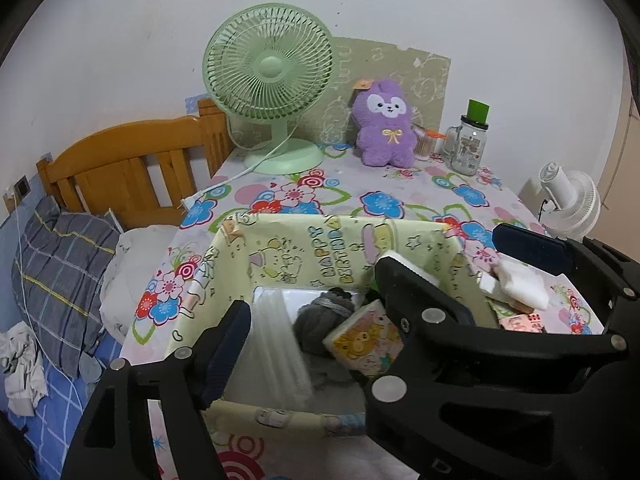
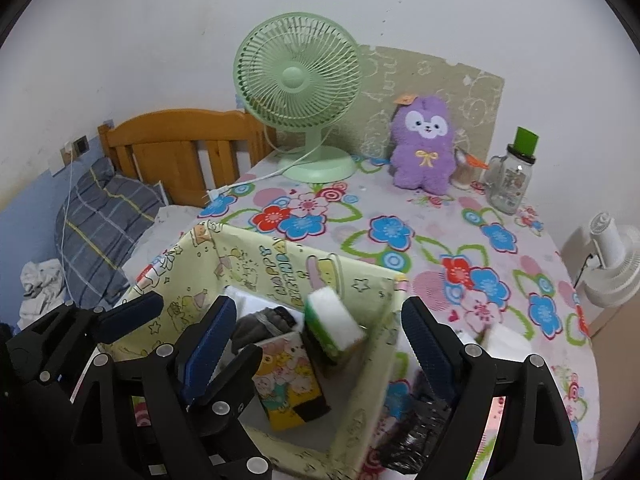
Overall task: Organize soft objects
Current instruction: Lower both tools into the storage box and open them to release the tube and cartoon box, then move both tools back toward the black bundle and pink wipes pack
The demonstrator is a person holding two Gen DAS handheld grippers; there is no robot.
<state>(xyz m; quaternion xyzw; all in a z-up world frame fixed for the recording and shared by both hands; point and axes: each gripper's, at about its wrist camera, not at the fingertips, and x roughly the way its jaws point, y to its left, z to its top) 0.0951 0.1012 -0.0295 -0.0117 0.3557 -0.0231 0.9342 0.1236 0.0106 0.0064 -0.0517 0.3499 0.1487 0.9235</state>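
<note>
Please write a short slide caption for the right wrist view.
Green-and-white sponge dropping from open right gripper into the yellow box.

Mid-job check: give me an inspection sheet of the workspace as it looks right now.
Surface: table under a floral cloth.
Job's things: yellow box holds a green-and-white sponge, a cartoon-print pack and a grey bundle; white pads lie outside it.
Clutter: green fan, purple plush, glass jar.
Grippers: left gripper and right gripper both open over the box, nothing gripped.
Cables: fan cord trails to the table edge.
Surroundings: bed, white floor fan.
</note>
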